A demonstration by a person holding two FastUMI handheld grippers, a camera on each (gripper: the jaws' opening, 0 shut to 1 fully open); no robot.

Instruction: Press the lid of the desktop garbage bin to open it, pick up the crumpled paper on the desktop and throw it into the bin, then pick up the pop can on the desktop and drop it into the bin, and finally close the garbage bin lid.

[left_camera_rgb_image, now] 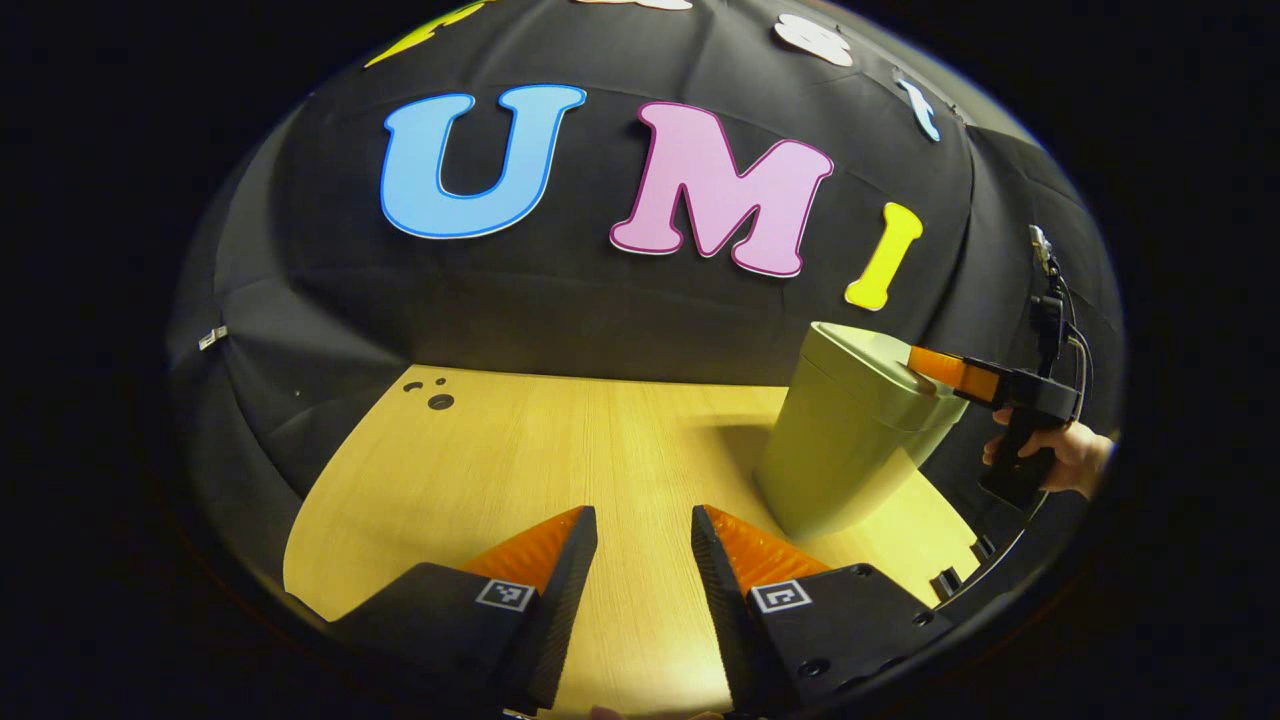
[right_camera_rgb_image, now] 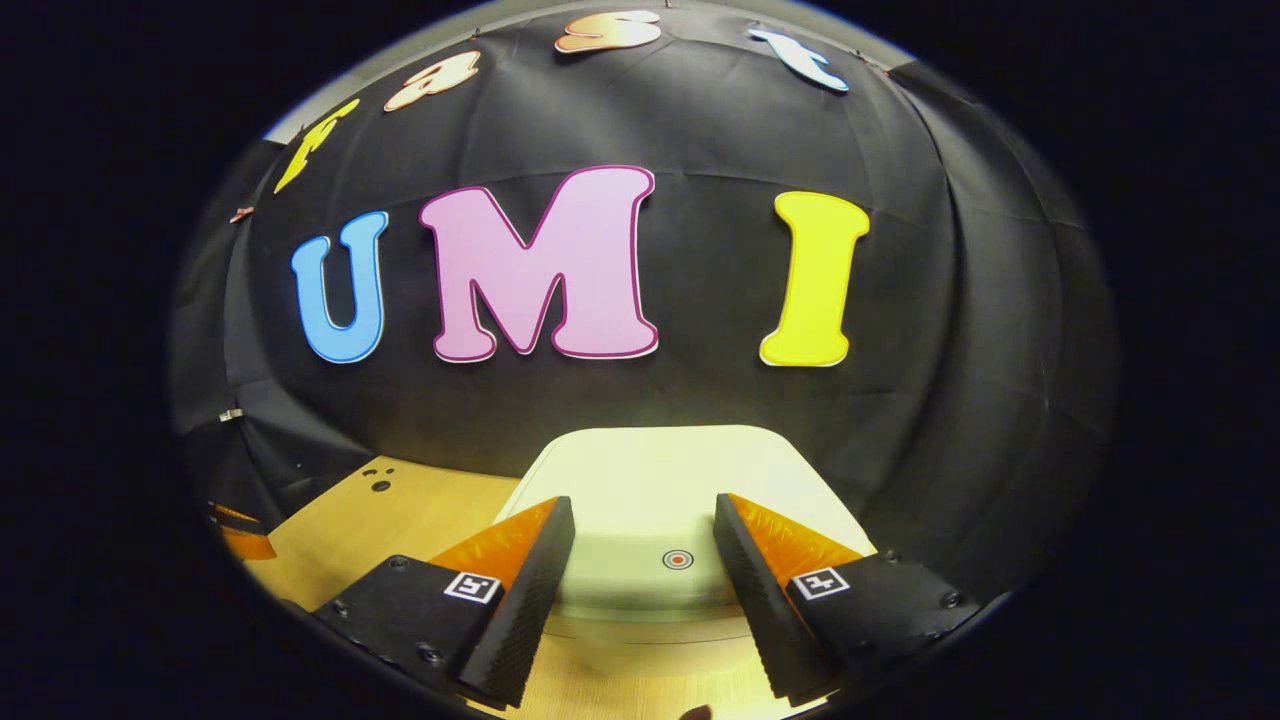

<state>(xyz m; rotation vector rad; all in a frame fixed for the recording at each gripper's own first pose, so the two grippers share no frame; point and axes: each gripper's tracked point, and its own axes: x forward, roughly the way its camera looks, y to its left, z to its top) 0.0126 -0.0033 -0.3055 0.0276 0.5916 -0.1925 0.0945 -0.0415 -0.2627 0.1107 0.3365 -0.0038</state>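
Above the garbage bin (right_camera_rgb_image: 640,560), lid (right_camera_rgb_image: 660,480) shut, the right gripper (right_camera_rgb_image: 642,520) hovers open and empty, likely needing to press down; the left gripper (left_camera_rgb_image: 643,530) waits nearby, parted, holding nothing.

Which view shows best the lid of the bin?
The right gripper view: the lid lies flat and close, its top open to sight, between that gripper's fingers. The left gripper view shows the bin from the side, farther off, its lid edge-on.

I see strong fisheye bending at the edges; the pale wooden desktop (left_camera_rgb_image: 520,450) ahead of my tongs looks brightly lit, perhaps from overhead.
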